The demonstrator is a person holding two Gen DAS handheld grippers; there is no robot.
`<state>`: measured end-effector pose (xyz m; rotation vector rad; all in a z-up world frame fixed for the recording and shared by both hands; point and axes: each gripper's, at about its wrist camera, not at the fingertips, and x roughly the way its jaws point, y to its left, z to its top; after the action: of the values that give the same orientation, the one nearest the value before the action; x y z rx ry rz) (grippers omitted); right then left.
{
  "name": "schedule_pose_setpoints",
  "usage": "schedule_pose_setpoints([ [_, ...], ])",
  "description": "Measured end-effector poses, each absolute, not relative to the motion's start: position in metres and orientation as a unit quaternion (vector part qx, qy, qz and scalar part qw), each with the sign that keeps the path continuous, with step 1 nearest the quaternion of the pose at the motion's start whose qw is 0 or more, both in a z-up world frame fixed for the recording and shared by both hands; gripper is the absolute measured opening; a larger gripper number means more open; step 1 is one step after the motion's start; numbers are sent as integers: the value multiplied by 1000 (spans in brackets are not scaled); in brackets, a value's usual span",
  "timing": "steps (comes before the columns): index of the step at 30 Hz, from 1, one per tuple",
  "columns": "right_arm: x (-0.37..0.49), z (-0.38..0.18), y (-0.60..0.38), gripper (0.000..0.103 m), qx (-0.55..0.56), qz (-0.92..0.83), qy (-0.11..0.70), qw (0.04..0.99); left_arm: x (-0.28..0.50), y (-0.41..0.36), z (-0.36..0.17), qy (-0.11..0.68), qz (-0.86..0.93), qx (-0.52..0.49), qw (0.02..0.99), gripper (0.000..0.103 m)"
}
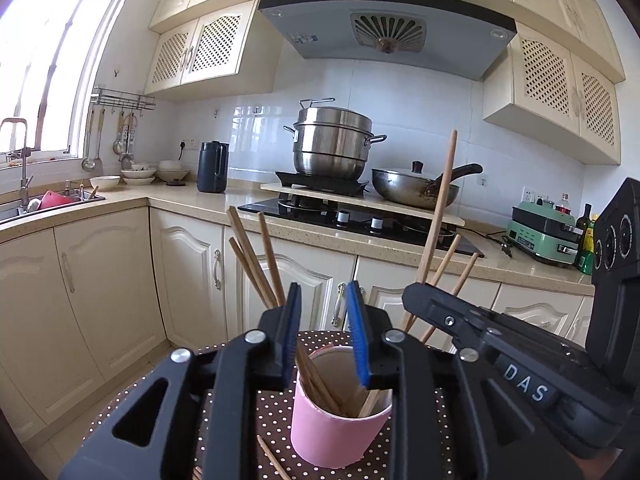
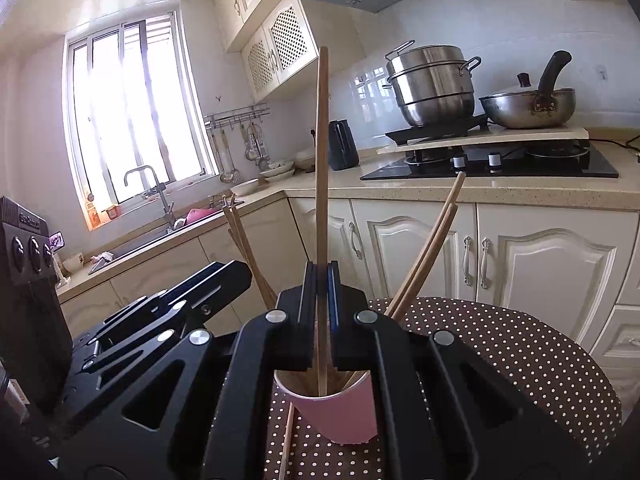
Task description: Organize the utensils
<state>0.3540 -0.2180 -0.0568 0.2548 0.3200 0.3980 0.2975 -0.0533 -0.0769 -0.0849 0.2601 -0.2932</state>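
Note:
A pink cup (image 1: 340, 432) (image 2: 344, 416) stands on a brown polka-dot tablecloth (image 1: 240, 420) (image 2: 500, 352) with several wooden chopsticks (image 1: 256, 256) leaning out of it. My left gripper (image 1: 324, 292) hovers just above the cup's rim, its blue pads apart and pressing on nothing. My right gripper (image 2: 321, 270) is shut on one long chopstick (image 2: 322, 140) (image 1: 438, 216), which stands nearly upright with its lower end inside the cup. In the left wrist view the right gripper (image 1: 412, 292) comes in from the right. One loose chopstick (image 1: 272, 460) (image 2: 287, 440) lies on the cloth beside the cup.
Cream cabinets (image 1: 120, 280) and a stone counter (image 2: 480, 192) run behind the table. On the hob stand a steel steamer pot (image 1: 332, 144) and a wok (image 1: 416, 188). A dark kettle (image 1: 212, 168), bowls, a sink (image 1: 52, 200) and a green appliance (image 1: 540, 236) line the counter.

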Motion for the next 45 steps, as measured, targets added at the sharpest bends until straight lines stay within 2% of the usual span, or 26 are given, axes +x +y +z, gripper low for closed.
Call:
schedule_pose_setpoints([
  [18, 351, -62, -204, 6, 111, 199, 172, 958, 278, -33, -69, 124, -74, -9, 989, 26],
  [28, 354, -65, -195, 8, 103, 202, 182, 957, 274, -26, -70, 127, -57, -5, 990, 44],
  [36, 355, -65, -189, 8, 99, 198, 189, 957, 272, -19, -70, 132, -53, -2, 990, 45],
  [38, 355, -64, -188, 11, 100, 196, 190, 957, 273, -17, -69, 135, -52, -5, 989, 45],
  [39, 354, -64, -188, 19, 101, 194, 190, 957, 273, -16, -69, 136, -52, -6, 989, 45],
  [40, 354, -64, -189, 32, 102, 193, 189, 957, 273, -15, -69, 137, -51, -6, 989, 45],
  [42, 352, -62, -190, 52, 107, 189, 181, 959, 272, -13, -68, 138, -50, -6, 989, 45],
  [45, 348, -59, -191, 51, 109, 188, 177, 960, 271, -10, -67, 141, -45, -6, 989, 45],
])
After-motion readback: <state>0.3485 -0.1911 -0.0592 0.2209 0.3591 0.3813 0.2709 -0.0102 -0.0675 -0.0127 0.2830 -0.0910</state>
